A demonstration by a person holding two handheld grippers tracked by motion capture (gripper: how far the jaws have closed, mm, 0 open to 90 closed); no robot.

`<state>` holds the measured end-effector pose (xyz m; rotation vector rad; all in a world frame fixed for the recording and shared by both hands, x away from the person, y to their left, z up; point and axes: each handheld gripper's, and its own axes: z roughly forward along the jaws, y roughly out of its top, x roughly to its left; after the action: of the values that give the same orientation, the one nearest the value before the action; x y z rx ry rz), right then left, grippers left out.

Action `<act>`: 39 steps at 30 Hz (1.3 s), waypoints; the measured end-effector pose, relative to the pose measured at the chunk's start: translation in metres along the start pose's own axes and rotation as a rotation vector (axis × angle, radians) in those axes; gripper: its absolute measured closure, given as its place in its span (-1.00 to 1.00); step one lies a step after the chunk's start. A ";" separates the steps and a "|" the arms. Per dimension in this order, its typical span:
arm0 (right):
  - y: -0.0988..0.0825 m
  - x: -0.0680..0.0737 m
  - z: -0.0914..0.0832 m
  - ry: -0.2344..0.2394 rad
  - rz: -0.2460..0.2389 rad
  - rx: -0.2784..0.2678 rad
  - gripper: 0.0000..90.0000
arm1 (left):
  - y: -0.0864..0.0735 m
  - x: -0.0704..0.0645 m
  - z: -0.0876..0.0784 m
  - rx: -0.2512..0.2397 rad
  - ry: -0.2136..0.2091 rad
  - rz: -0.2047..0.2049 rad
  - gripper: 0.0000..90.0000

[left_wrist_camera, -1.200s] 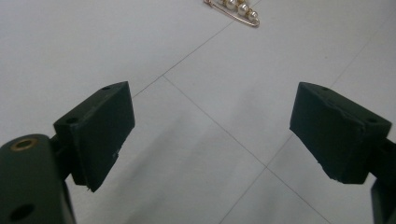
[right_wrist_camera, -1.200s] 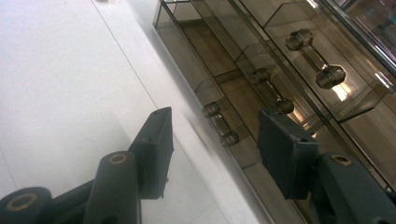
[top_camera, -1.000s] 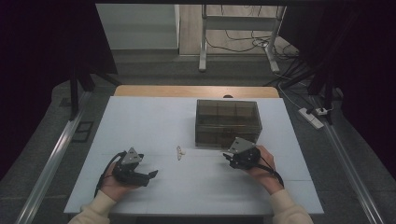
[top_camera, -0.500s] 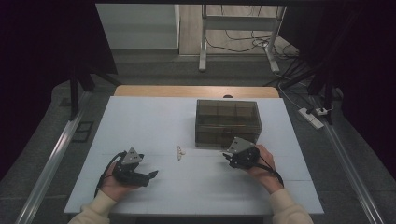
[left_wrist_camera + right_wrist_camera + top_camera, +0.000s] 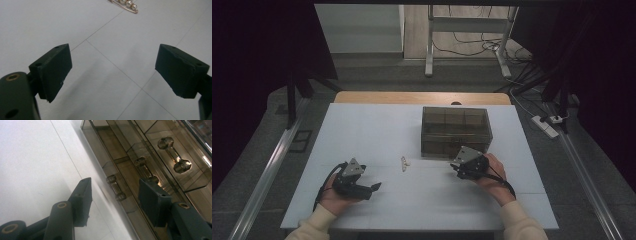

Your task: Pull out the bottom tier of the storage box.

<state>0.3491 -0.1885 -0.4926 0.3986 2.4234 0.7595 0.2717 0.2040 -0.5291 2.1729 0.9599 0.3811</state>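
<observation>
Drawer box (image 5: 455, 131) just beyond right gripper (image 5: 460, 167), handles (image 5: 115, 187) between open jaws

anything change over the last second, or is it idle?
Nothing visibly changed. The left gripper and right gripper sit where they were, both with jaws open and empty. The pearl pin lies on the table between them, and the smoky drawer box is untouched.

Bare table (image 5: 377, 130) ahead of my left gripper (image 5: 112, 72), only pearl pin (image 5: 127, 5) far off. My right gripper (image 5: 113, 197) blocked by drawer box (image 5: 455, 131), handle (image 5: 115, 188) between jaws.
</observation>
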 end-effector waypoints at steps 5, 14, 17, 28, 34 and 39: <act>0.002 -0.004 0.003 0.021 0.001 0.013 -0.05 | 0.000 0.000 0.000 0.001 0.001 0.000 -0.71; 0.004 -0.016 0.008 0.112 0.000 0.012 -0.06 | 0.000 0.000 0.000 0.001 0.000 0.000 -0.71; 0.005 -0.017 0.010 0.135 0.000 0.016 -0.07 | 0.000 0.000 0.000 0.001 0.000 -0.001 -0.71; 0.009 -0.014 0.021 0.120 -0.051 0.056 -0.07 | 0.000 0.000 0.000 -0.001 -0.001 0.000 -0.71; 0.009 -0.013 0.026 0.104 -0.074 0.079 -0.05 | 0.000 0.000 0.000 0.000 -0.001 0.000 -0.71; 0.010 -0.011 0.030 0.090 -0.094 0.097 -0.02 | 0.000 0.000 0.000 -0.001 -0.001 0.000 -0.71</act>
<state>0.3766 -0.1719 -0.5024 0.2914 2.5507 0.6338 0.2717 0.2038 -0.5292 2.1721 0.9591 0.3805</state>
